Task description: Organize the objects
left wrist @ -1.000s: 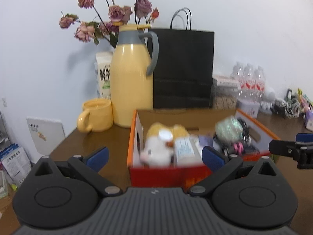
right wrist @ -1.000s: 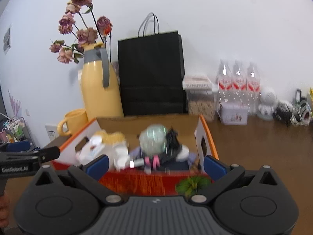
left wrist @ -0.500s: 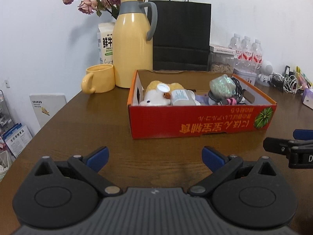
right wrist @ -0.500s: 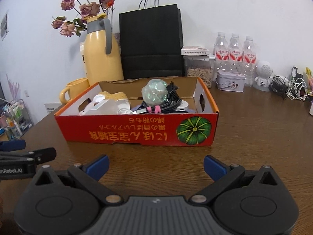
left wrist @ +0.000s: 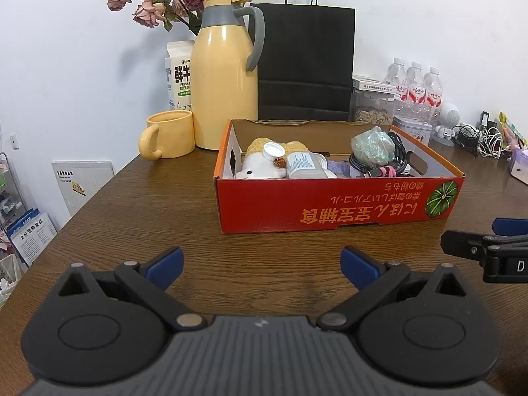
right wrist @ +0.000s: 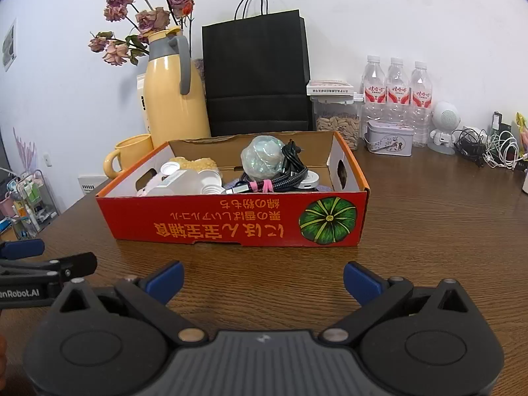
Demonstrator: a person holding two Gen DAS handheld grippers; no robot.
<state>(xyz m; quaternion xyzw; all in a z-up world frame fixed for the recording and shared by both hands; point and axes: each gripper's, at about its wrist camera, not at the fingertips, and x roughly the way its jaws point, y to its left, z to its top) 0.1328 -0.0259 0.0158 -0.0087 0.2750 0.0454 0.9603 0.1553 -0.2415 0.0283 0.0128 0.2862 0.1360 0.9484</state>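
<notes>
Your left gripper (left wrist: 260,262) hangs low over the brown worktop (left wrist: 158,204) with its blue-tipped fingers (left wrist: 165,264) spread wide and nothing between them; your right gripper (right wrist: 262,275) sits the same way, fingers (right wrist: 359,280) apart and empty. Both point at the red cardboard box (left wrist: 330,208), which stands on the worktop just ahead of you, its printed long side with the green pumpkin picture (right wrist: 327,220) facing the cameras. Inside the box, at its left end, you have a white and yellow plush toy (left wrist: 264,161) with a small white bottle (left wrist: 303,165) lying against it; toward the right end a crumpled pale green wrapped ball (right wrist: 262,158) rests on a bundle of black cables (right wrist: 290,171) tied with a pink band (right wrist: 262,185). Behind the box stand a yellow thermos jug (left wrist: 224,92), a yellow mug (left wrist: 168,135) to its left, and a black paper bag (right wrist: 255,76). Each gripper's tip shows at the edge of the other's view, off to the side of the box and clear of it.
</notes>
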